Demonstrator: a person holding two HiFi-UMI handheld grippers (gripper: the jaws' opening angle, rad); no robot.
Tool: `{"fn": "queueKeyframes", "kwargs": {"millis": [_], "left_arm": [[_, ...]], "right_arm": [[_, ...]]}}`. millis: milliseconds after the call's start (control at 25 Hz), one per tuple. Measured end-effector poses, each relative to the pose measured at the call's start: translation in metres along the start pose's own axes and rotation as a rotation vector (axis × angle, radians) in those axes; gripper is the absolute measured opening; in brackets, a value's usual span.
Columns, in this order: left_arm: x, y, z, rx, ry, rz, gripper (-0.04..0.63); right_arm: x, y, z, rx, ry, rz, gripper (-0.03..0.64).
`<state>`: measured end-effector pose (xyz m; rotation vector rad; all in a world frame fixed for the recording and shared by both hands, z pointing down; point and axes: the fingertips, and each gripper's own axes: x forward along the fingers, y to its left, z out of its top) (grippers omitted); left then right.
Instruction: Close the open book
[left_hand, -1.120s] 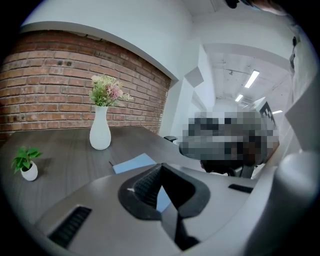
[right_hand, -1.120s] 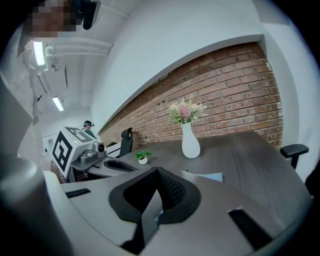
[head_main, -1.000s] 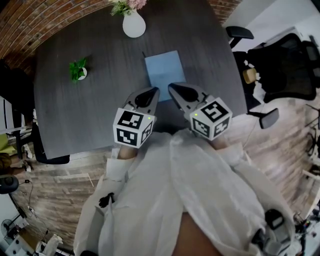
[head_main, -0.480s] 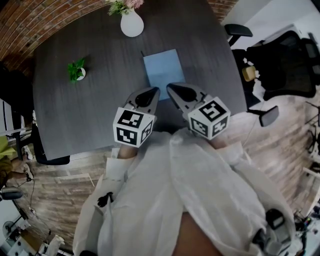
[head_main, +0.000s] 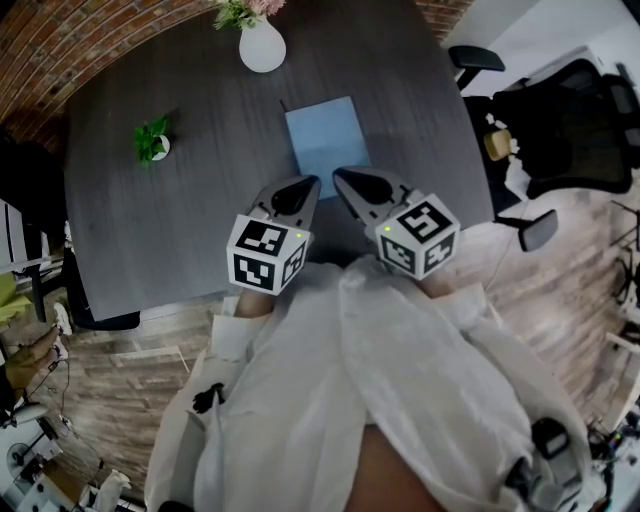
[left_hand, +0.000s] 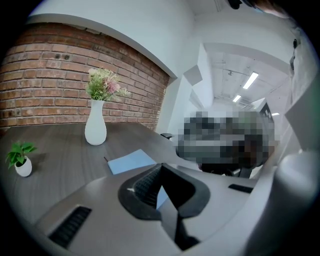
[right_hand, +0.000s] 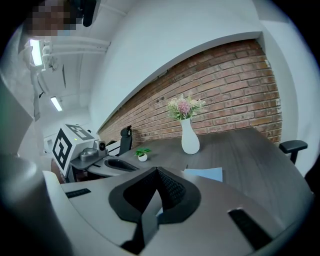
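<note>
- Clenched and empty, that is how both pairs of jaws stand. The left gripper (head_main: 308, 183) has its pads together with nothing between them, and the right gripper (head_main: 345, 177) matches it. A sliver of blue shows past each pair of pads, but it is the book lying beyond them, not something gripped.
- Left of the book and well apart from it, a small potted plant (head_main: 152, 142) sits on the dark table (head_main: 200, 220).
- Beyond the book and a little to its left, a white vase of flowers (head_main: 262, 48) stands near the table's far edge, by the brick wall (head_main: 60, 50).
- The blue book (head_main: 326, 143) lies flat on the table just past both gripper tips. The left tip is beside its near left corner and the right tip is at its near edge.
- It shows as one plain blue rectangle with no spread pages. A thin dark thing pokes out at its far left corner, too small to name.
- Right of the book and off the table stand black office chairs (head_main: 570, 120).
- Judging by that single flat cover, the book is already shut and the closing step looks done.
- The next move calls for little. A light press with a clenched tip would confirm the cover lies flat, and then both grippers could be drawn clear of the book.
</note>
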<state>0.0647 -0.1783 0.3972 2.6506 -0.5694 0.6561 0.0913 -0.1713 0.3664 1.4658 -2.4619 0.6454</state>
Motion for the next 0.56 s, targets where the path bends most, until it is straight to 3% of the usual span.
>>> {"fn": "queueKeyframes", "kwargs": {"millis": [560], "left_arm": [[0.0027, -0.002, 0.0026, -0.032, -0.01, -0.018, 0.005]], "right_arm": [[-0.0044, -0.0051, -0.0026, 0.012, -0.004, -0.007, 0.005]]}}
